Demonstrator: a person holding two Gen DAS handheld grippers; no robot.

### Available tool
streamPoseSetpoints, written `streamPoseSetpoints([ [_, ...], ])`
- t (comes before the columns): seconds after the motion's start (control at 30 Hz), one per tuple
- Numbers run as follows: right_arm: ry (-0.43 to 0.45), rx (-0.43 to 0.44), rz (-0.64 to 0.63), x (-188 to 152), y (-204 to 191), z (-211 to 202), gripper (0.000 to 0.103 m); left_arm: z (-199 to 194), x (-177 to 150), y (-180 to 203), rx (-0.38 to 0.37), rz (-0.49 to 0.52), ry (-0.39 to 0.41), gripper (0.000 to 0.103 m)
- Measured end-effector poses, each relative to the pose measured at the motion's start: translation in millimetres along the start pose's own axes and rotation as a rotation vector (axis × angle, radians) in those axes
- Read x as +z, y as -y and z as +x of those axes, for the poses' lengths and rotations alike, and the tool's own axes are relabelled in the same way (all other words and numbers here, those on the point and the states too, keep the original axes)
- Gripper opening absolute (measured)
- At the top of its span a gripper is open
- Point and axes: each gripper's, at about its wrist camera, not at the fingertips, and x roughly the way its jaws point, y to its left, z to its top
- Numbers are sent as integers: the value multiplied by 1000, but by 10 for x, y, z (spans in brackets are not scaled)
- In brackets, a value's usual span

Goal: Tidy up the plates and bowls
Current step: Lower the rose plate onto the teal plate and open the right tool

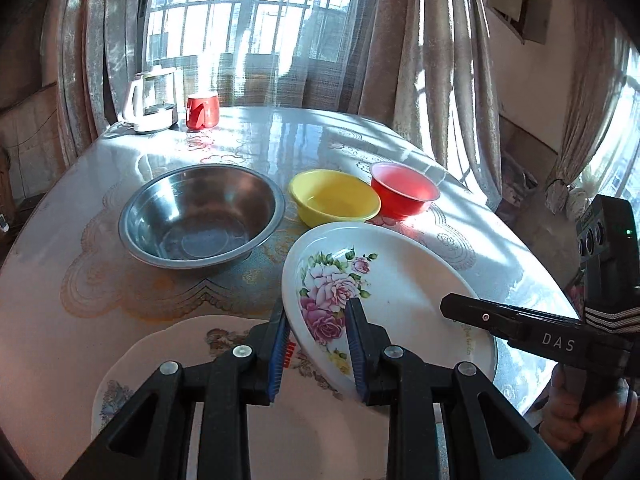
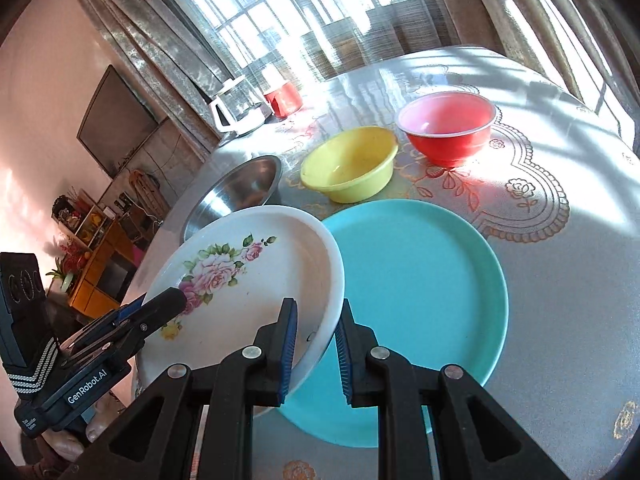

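Right wrist: both claws, left claw (image 1: 318, 344) and right claw (image 2: 316, 346), clamp the rose plate (image 2: 256, 280), airborne; teal plate (image 2: 432, 300) at 3 o'clock. Next: likely stack it there.

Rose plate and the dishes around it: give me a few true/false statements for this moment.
1. Both grippers clamp the rose plate by opposite rims. True: left gripper, right gripper.
2. The rose plate lies flat on the table. False: it is held tilted.
3. The yellow bowl sits inside the steel bowl. False: it stands beside it.
4. A teal plate lies partly under the rose plate in the right wrist view. True.
5. The red bowl is upside down. False: it stands upright.
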Motion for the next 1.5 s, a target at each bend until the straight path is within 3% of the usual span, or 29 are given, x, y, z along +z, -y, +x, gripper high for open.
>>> streamPoseSetpoints([
  [0.3, -6, -75, 102, -69, 447, 64, 19, 440, 40, 273, 2, 55, -116, 27],
  [0.53, 2, -142, 78, -117, 486, 102, 19, 656, -26, 279, 48, 61, -195, 29],
  [0.7, 8, -168, 44, -139, 444, 158, 20, 648, -9, 272, 54, 57, -186, 33],
  [0.83, 28, -213, 43, -121, 438, 183, 14, 632, -10, 258, 54, 49, -181, 34],
  [1.1, 43, -267, 17, -22, 402, 239, 12, 468, -46, 203, 58, 26, -138, 43],
  [1.5, 32, -318, -32, -68, 326, 248, 22, 162, -125, 70, 128, -2, -87, 53],
])
